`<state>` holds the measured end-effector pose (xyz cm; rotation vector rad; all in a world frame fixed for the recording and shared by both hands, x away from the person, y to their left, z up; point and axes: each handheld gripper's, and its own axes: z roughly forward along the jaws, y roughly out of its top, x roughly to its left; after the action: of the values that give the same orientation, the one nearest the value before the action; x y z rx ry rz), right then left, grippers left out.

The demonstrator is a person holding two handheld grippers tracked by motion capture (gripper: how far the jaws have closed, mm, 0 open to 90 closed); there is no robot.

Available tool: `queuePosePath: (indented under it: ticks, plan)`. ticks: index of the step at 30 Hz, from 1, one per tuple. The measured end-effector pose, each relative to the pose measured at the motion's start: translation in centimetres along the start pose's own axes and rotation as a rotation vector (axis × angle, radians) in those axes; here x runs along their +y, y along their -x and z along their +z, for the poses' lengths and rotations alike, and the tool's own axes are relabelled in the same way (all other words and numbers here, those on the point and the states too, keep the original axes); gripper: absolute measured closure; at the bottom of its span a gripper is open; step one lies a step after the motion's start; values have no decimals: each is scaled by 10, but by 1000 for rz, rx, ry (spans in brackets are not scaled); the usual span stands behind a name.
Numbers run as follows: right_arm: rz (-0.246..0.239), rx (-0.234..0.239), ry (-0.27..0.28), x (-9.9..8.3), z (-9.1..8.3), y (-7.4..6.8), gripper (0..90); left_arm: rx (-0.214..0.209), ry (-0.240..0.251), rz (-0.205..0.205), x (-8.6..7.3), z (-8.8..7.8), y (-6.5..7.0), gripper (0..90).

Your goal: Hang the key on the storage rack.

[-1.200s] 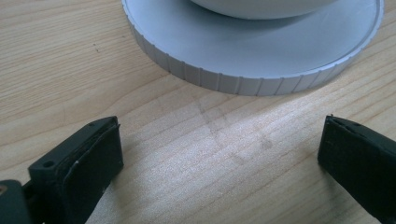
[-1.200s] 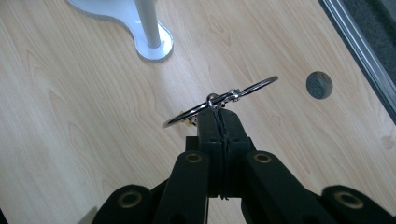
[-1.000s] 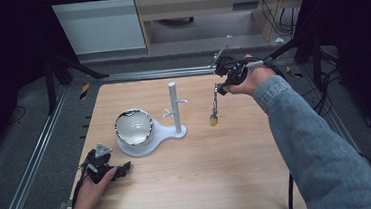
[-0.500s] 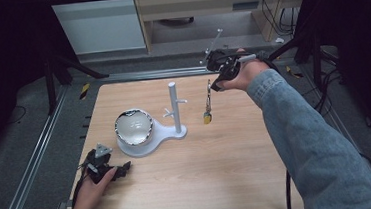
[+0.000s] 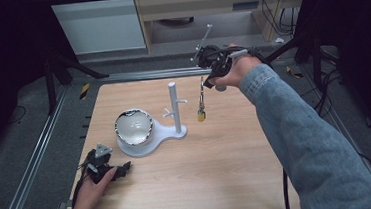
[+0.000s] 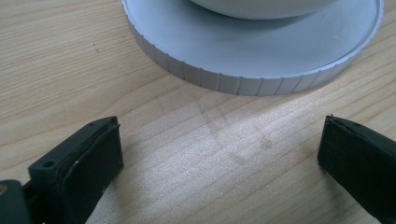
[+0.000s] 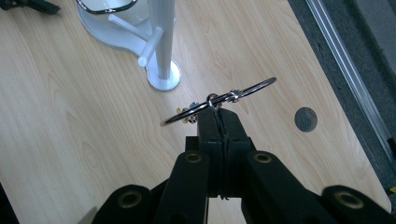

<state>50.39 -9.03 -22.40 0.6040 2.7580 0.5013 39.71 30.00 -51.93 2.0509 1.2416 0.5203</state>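
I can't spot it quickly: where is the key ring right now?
In the high view the key ring hangs from the right gripper, above the table, just right of the white stand.

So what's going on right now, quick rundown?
Right gripper shut on key ring, held above the table beside white stand. Left gripper open, resting on table. Nothing between ring and stand.

My right gripper (image 7: 219,119) has its black jaws pressed tight together, pinching a metal ring (image 7: 219,101) at their tips. The ring lies nearly edge-on across the jaw tips, tilted up to my right, with small colourful charms (image 7: 186,115) hanging just left of the tips. Ahead and left of the jaws a white post (image 7: 163,42) rises from its white base (image 7: 103,23) on the wooden table (image 7: 70,140), a short peg (image 7: 150,46) jutting from it. To the right, a dark round hole (image 7: 306,119) marks the tabletop.
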Motion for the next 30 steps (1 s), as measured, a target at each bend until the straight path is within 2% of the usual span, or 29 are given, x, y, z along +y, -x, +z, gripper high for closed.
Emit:
queuePosePath:
  ticks: [18, 23, 30]
  plan:
    - [-44, 4, -5, 27, -7, -13, 897, 0, 0, 0, 0, 0, 0, 0]
    - [-62, 8, -6, 35, -5, -18, 898, 0, -1, 0, 0, 0, 0, 0]
    - [-83, 22, -37, 41, 3, -26, 898, 0, 0, 0, 0, 0, 0, 0]
